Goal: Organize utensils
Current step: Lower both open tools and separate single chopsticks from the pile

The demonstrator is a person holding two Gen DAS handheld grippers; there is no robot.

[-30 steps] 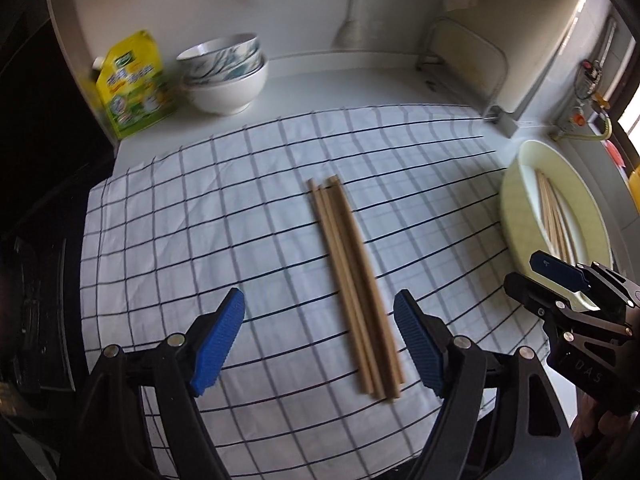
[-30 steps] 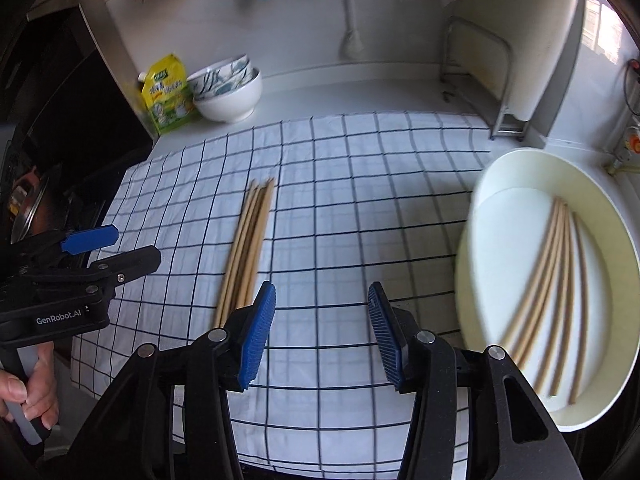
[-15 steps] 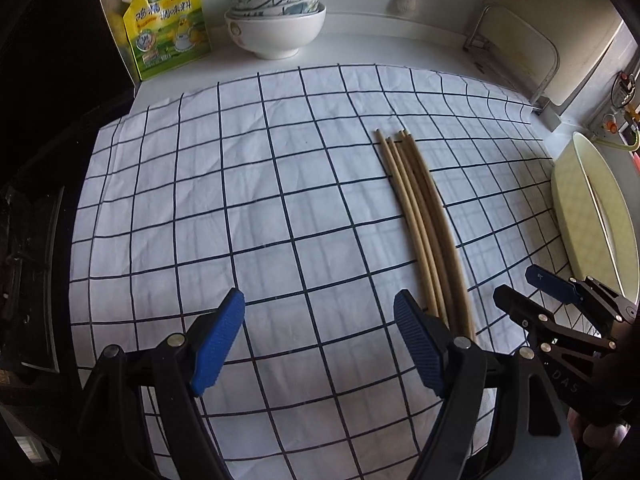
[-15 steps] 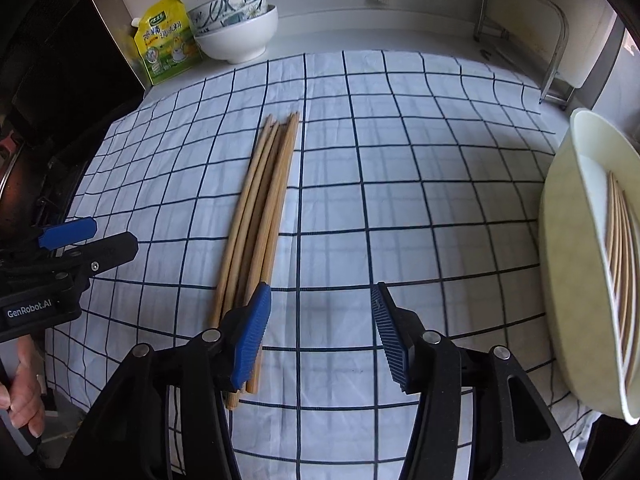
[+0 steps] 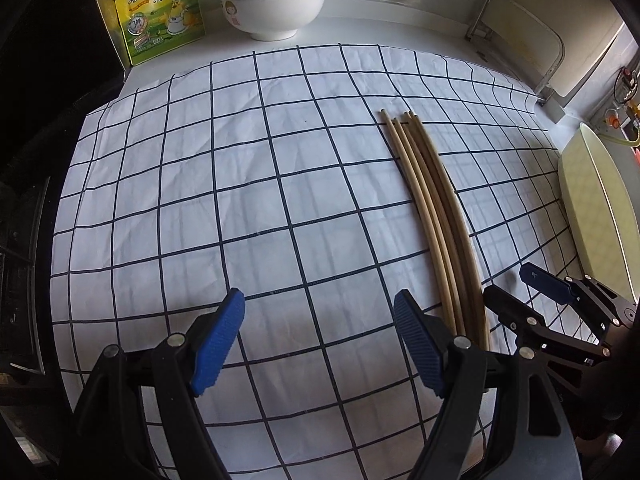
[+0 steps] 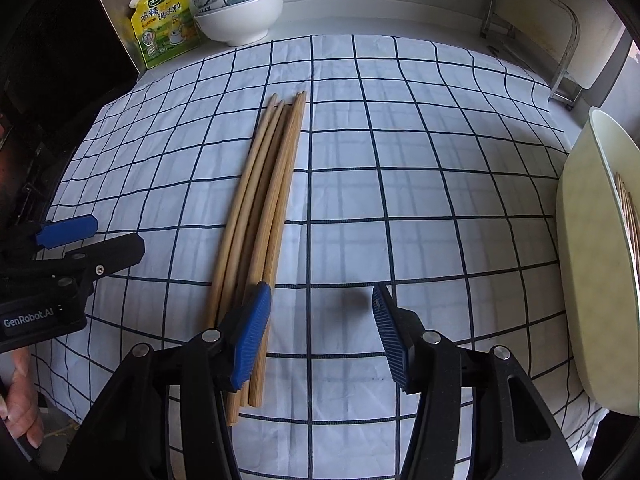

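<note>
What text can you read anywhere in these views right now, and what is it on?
"GenRobot.AI": on the left gripper body.
"鸡精调味料": on the yellow seasoning pouch.
"太太乐": green label at the pouch's top, small, less certain.
Finer print on the pouch: too small to read.

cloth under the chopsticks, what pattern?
White cloth with a dark grid of thin lines, a windowpane check. Shows best in the right wrist view.

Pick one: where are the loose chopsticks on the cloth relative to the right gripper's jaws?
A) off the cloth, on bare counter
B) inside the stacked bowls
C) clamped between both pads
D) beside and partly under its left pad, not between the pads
D: the chopsticks run beside and under one blue pad of the right gripper, whose jaws stand open over bare checked cloth.
</note>
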